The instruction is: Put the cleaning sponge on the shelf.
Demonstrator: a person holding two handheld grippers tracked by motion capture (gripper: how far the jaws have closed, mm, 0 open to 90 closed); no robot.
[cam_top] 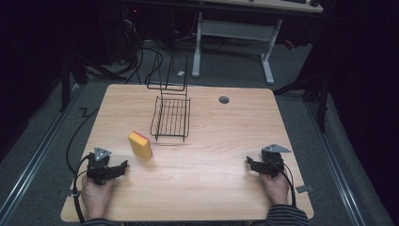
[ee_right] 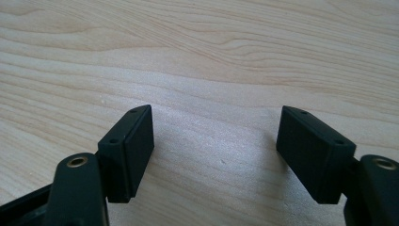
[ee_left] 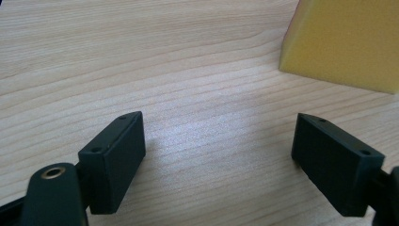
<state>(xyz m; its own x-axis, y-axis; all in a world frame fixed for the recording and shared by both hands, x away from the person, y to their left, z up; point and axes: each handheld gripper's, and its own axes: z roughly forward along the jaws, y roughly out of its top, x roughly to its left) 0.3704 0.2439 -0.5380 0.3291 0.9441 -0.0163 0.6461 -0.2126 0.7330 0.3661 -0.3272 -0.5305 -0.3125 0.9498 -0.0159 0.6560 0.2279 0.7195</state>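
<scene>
Yellow sponge (cam_top: pixel 140 145) just beside released left claw (cam_top: pixel 123 165), wire rack (cam_top: pixel 171 117) beyond; right claw (cam_top: pixel 249 162) released.

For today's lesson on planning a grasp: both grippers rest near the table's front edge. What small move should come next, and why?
Probably ease the left gripper forward toward the yellow sponge. Its jaws stand apart with nothing between them, and the sponge lies just ahead and apart from them. The right gripper is open too, but sits far from it.
</scene>
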